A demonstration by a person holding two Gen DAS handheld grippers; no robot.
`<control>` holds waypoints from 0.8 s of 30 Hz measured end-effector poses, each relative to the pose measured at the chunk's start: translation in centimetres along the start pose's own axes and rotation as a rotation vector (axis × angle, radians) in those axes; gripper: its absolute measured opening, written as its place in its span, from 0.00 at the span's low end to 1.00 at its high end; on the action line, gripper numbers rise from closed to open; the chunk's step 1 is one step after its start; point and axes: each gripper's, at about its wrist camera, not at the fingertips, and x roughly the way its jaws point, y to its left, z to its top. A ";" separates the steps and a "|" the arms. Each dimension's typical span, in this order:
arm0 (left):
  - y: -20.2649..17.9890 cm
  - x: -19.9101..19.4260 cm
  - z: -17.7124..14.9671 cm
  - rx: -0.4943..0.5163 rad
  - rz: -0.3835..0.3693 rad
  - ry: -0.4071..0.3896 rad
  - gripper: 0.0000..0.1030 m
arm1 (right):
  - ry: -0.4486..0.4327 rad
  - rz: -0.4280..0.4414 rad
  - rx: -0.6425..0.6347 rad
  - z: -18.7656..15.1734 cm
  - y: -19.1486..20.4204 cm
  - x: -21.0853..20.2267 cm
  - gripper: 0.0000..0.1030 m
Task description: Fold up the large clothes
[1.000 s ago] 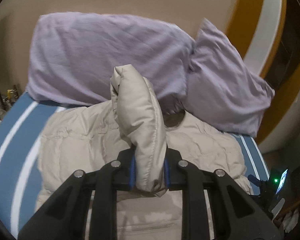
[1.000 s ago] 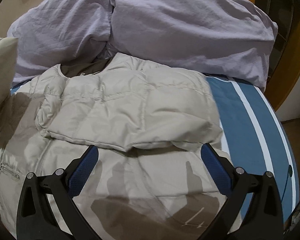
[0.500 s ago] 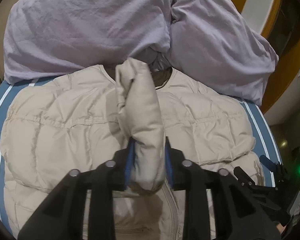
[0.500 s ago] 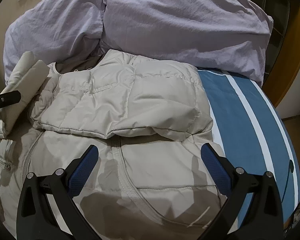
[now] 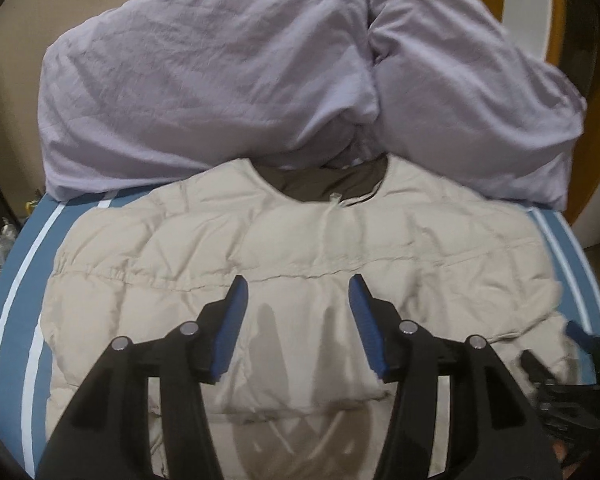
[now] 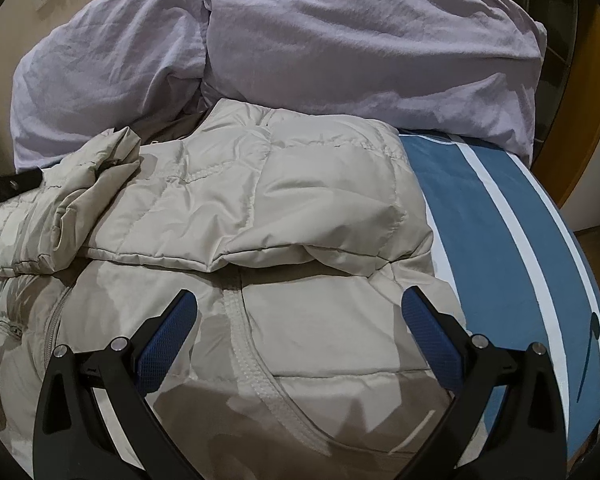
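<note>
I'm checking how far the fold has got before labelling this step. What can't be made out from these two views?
- Jacket hem: cut off by the lower edge and the left tool in the left wrist view.
- Right tool there: blurred at the frame edge; jaws unreadable.
- Left sleeve, right wrist view: crumpled, so its cuff is hidden.
- Jacket's underside on the bed: covered in both views.

My L gripper (image 5: pixel 296 304) hovering w/ jaws apart over beige puffer jacket (image 5: pixel 300 248), sleeves lying folded across.
</note>
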 end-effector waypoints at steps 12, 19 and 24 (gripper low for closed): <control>-2.1 5.9 -2.0 0.108 0.139 0.069 0.54 | -0.017 0.013 0.007 -0.7 0.0 0.5 0.99; -2.2 6.2 -2.0 0.114 0.152 0.066 0.55 | -0.017 0.019 0.007 -0.6 0.1 0.3 0.99; -1.1 3.4 -2.6 0.105 0.130 0.051 0.68 | -0.040 0.015 0.008 -0.7 -0.5 -1.5 0.99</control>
